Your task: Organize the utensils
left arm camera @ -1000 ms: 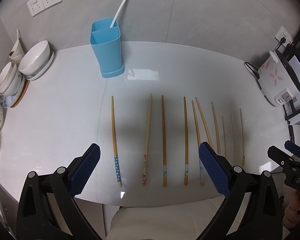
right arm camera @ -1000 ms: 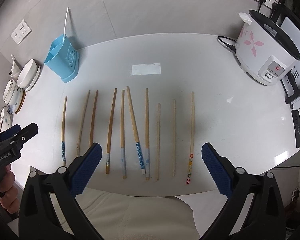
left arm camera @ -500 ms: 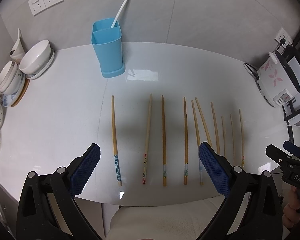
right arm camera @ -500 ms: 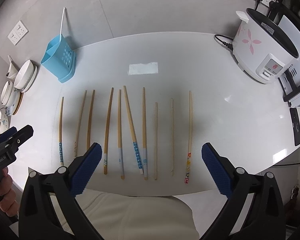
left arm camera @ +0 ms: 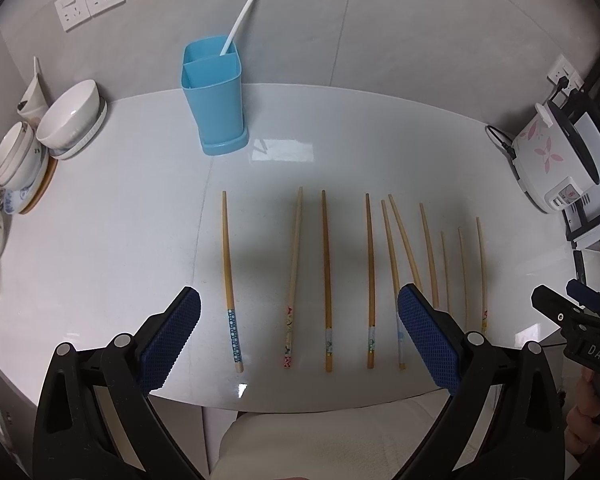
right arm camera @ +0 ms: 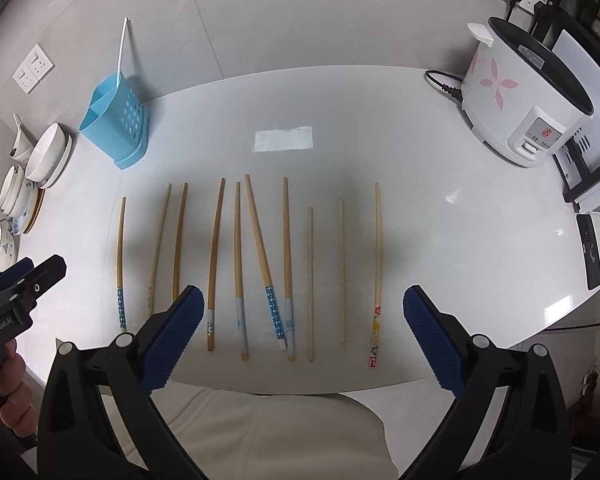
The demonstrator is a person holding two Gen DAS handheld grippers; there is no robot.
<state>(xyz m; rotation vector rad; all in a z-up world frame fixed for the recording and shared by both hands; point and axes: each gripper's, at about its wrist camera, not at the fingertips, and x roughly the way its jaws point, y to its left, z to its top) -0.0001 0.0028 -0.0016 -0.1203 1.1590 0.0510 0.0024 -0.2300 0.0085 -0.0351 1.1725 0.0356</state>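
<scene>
Several wooden chopsticks lie side by side on the white table, among them one with a blue dotted end at the far left and one with a red patterned end at the far right. A blue utensil holder stands at the back left with a white stick in it; it also shows in the right wrist view. My left gripper is open and empty above the table's front edge. My right gripper is open and empty, also at the front edge.
Stacked white bowls and plates sit at the left edge. A white rice cooker with pink flowers stands at the back right, its cord plugged into the wall. A dark remote lies at the right edge.
Both grippers have drifted slightly back and up; the chopsticks sit a little farther from them in view. Nothing on the table has moved.
</scene>
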